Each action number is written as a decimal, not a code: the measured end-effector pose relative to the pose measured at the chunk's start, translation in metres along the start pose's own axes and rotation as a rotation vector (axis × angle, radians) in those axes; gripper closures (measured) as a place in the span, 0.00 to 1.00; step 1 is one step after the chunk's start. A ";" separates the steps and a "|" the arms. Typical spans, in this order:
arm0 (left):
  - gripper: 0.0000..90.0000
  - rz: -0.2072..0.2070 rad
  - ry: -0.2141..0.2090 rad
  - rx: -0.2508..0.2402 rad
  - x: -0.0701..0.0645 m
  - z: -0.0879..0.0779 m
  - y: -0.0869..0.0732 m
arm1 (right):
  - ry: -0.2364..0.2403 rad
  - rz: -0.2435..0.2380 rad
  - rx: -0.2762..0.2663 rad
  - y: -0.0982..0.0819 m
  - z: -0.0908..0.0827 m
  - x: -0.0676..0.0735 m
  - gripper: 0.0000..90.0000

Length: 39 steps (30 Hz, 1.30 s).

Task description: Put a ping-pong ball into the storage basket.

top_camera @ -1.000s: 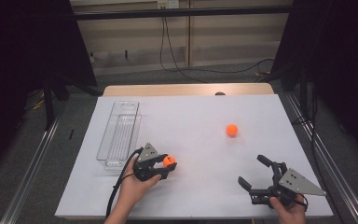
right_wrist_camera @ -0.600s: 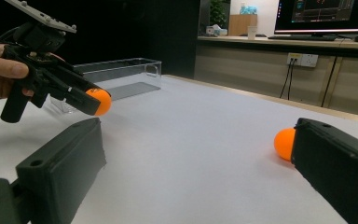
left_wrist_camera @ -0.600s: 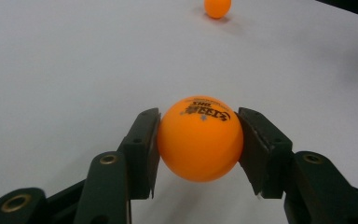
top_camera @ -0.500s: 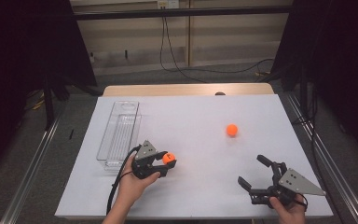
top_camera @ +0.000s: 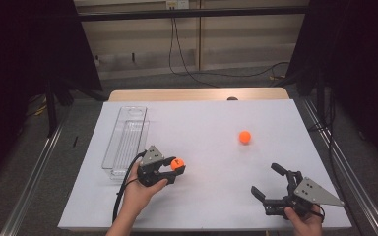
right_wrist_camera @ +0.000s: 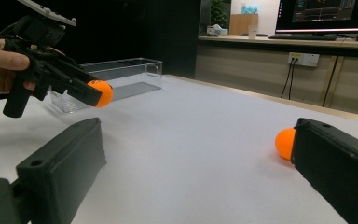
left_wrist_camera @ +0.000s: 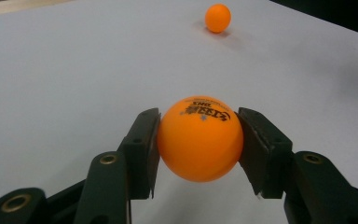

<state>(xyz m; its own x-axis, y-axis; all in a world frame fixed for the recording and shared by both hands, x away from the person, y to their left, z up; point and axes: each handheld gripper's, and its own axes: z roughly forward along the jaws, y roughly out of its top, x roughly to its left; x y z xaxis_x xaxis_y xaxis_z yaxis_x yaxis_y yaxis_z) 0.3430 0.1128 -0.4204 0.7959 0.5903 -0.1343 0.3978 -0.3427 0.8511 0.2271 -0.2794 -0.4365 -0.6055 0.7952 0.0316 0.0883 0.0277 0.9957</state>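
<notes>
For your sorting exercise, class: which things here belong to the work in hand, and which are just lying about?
Belonging to the work:
- held orange ball, clamped in the left gripper
- second orange ball, loose on the table
- clear tray
- right gripper, fingers wide apart

Just lying about:
- cables on the floor
- monitor

On the table (top_camera: 202,206), the tray (top_camera: 125,140) lies left, 1 ball (top_camera: 245,136) well right of it.

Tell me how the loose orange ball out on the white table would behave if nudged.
The small smooth orange ball is round, so it would probably roll freely on the flat white table. It looks like a table-tennis ball, likely very light. Its sleek curved surface may slip from flat pads.
</notes>
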 end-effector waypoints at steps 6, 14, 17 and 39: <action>0.57 -0.009 0.004 -0.014 0.002 -0.004 0.003 | 0.002 0.001 0.000 0.000 -0.001 0.000 0.02; 0.56 -0.019 0.011 -0.021 0.005 -0.007 0.005 | 0.002 0.002 0.000 0.000 0.000 0.000 0.02; 0.56 -0.021 0.014 -0.017 0.006 -0.009 0.006 | 0.002 0.001 0.000 0.000 -0.001 0.000 0.02; 0.56 -0.026 0.025 -0.008 0.007 -0.016 0.015 | 0.002 -0.002 -0.002 0.001 -0.001 -0.001 0.02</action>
<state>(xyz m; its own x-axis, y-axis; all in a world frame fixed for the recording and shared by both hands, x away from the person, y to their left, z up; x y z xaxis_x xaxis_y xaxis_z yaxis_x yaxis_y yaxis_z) 0.3471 0.1231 -0.4002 0.7736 0.6172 -0.1436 0.4142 -0.3210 0.8517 0.2265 -0.2809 -0.4359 -0.6075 0.7938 0.0299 0.0856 0.0280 0.9959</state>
